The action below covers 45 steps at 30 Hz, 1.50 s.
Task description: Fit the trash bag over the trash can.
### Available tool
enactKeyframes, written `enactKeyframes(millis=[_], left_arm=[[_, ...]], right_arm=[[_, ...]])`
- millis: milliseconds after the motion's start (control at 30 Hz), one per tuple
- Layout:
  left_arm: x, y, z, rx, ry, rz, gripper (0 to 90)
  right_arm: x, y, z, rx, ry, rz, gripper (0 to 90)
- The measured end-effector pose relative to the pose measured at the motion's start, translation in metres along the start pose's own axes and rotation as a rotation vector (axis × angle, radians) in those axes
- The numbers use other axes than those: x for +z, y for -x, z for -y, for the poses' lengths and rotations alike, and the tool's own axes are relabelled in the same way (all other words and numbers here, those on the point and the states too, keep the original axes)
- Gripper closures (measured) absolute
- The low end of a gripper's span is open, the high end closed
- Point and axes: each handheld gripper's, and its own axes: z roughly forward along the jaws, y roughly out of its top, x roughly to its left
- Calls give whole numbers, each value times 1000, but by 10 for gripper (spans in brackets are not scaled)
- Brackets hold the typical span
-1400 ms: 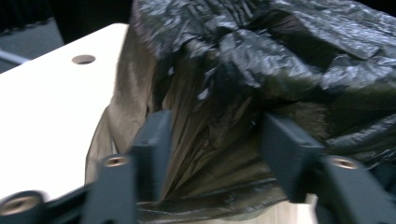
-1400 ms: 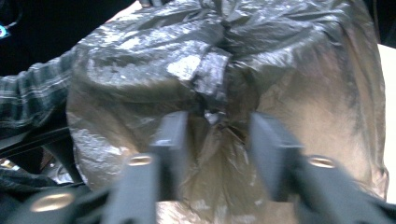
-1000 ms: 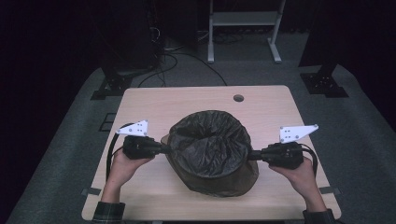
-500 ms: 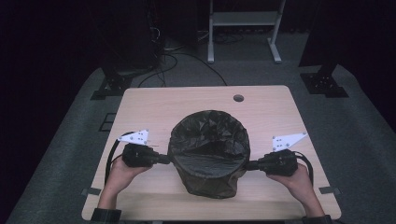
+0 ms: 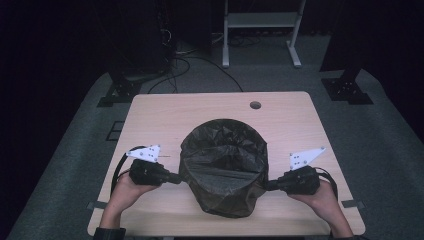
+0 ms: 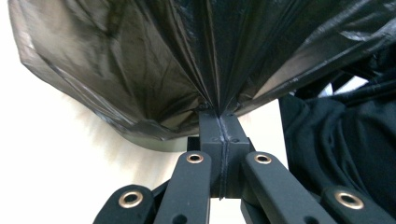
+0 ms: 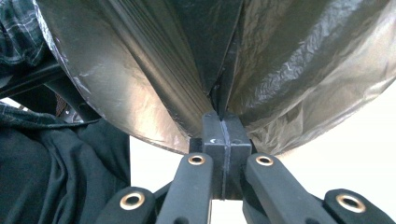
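Observation:
A black bin bag (image 5: 222,165) stands open-mouthed over a round bin on the wooden table (image 5: 220,107), near its front edge. My left gripper (image 5: 178,178) pinches the bag's left side, and my right gripper (image 5: 266,186) pinches its right side. In the left gripper view the jaws are pressed together on gathered black plastic (image 6: 187,70), with the left gripper (image 6: 219,114) shut on it. In the right gripper view the right gripper (image 7: 222,116) is likewise shut on a fold of the bag (image 7: 280,70). The bin under the plastic is hidden.
A small round hole (image 5: 255,105) sits near the table's far edge. Beyond the table are stand feet (image 5: 117,92), cables (image 5: 185,62) on grey carpet and a white frame (image 5: 260,30). A person's dark clothing (image 6: 336,140) shows close by in both gripper views.
Both grippers have drawn down and toward the front edge with the bag's rim in them. The bag's mouth has gone from crumpled to a wide open round.

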Motion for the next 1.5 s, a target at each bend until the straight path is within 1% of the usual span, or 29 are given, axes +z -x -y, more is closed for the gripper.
enactKeyframes(millis=[100, 133, 200, 267, 333, 367, 400, 433, 500, 533, 567, 600, 633, 667, 700, 733, 767, 800, 867, 900, 967, 1033, 1100, 1233, 1300, 1367, 1400, 1433, 1500], left_arm=[[3, 2, 1, 10, -8, 36, 900], [3, 3, 2, 16, -14, 42, 900], [3, 3, 5, 7, -19, 40, 900], [2, 1, 8, -9, -36, 35, 900], [3, 0, 13, -19, -78, 22, 900], [5, 0, 15, -30, -107, 11, 900], [7, -2, 18, -37, -130, 4, 900], [9, -4, 21, -44, -149, 0, 900], [11, -5, 25, -59, -168, -18, 900], [9, -6, 26, -62, -151, -13, 899], [7, -6, 25, -55, -135, -8, 897], [4, -5, 24, -54, -111, -10, 847], [2, -4, 23, -51, -100, -8, 808], [-1, -1, 20, -46, -78, -18, 768], [-5, 1, 18, -37, -62, -29, 709], [-8, 2, 16, -31, -43, -25, 683], [-12, 5, 13, -28, -16, -34, 657], [-15, 6, 11, -21, 10, -41, 606], [-19, 9, 6, -5, 45, -58, 547], [-20, 10, 3, 2, 60, -59, 511], [-22, 14, -2, 22, 89, -71, 464], [-21, 16, -8, 39, 98, -67, 438], [-17, 18, -13, 42, 105, -62, 414], [-9, 20, -19, 50, 100, -60, 396], [-7, 19, -21, 44, 107, -59, 382], [-5, 18, -24, 37, 115, -78, 374], [-5, 17, -25, 36, 114, -82, 378], [-4, 16, -26, 38, 119, -77, 395], [-3, 15, -28, 40, 122, -68, 517]], right_arm=[[2, 0, 3, 3, -22, 3, 900], [3, -1, 4, -3, -39, -1, 900], [6, -3, 5, -4, -60, -2, 900], [8, -2, 7, 1, -68, 0, 900], [9, 0, 9, 6, -85, 12, 900], [10, 0, 10, 10, -100, 19, 900], [12, 1, 11, 11, -123, 33, 900], [14, 2, 13, 17, -141, 37, 900], [17, 3, 15, 24, -168, 52, 900], [18, 4, 16, 25, -174, 55, 900], [17, 5, 17, 27, -166, 51, 896], [15, 4, 16, 22, -153, 62, 857], [12, 4, 15, 22, -134, 70, 774], [10, 4, 15, 26, -116, 71, 703], [5, 4, 13, 43, -95, 69, 680], [1, 4, 12, 39, -78, 73, 631], [-3, 4, 11, 36, -57, 79, 601], [-7, 3, 9, 39, -41, 80, 580], [-15, 0, 5, 27, -6, 94, 515], [-19, -1, 2, 27, 15, 98, 487], [-26, -3, -3, 19, 59, 99, 437], [-33, -4, -8, 20, 98, 95, 428], [-38, -6, -12, 14, 128, 101, 426], [-41, -8, -18, 5, 144, 101, 432], [-41, -9, -20, 0, 149, 106, 442], [-41, -9, -21, -3, 150, 104, 454], [-41, -9, -21, -4, 153, 106, 459], [-41, -9, -21, -5, 157, 105, 465], [-43, -10, -21, -7, 165, 111, 478]])
